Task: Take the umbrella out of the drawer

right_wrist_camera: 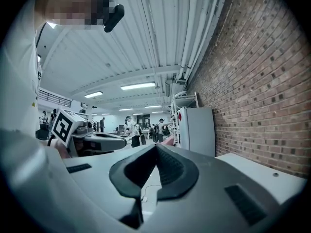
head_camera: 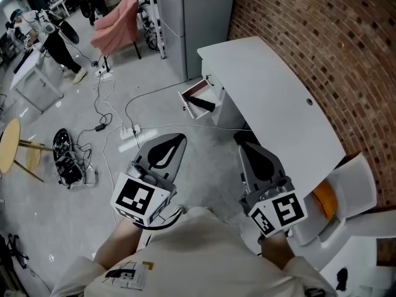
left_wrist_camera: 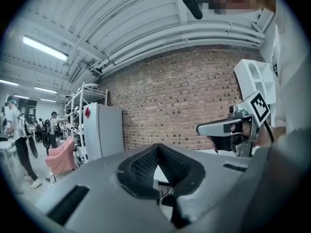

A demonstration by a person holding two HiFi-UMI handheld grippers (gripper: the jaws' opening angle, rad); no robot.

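The umbrella [head_camera: 203, 104] is lying in the open drawer [head_camera: 193, 91] that sticks out at the far end of the white desk [head_camera: 278, 104], long axis roughly crossways to where both grippers point. It's well ahead of them, and I'd say the left gripper [head_camera: 178, 140] is a bit nearer than the right gripper [head_camera: 247, 146]. Both have their jaws pressed together on nothing. No writing I can read.

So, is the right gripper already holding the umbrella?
No, the right gripper is shut and empty, while the umbrella lies in the open drawer, apart from it.
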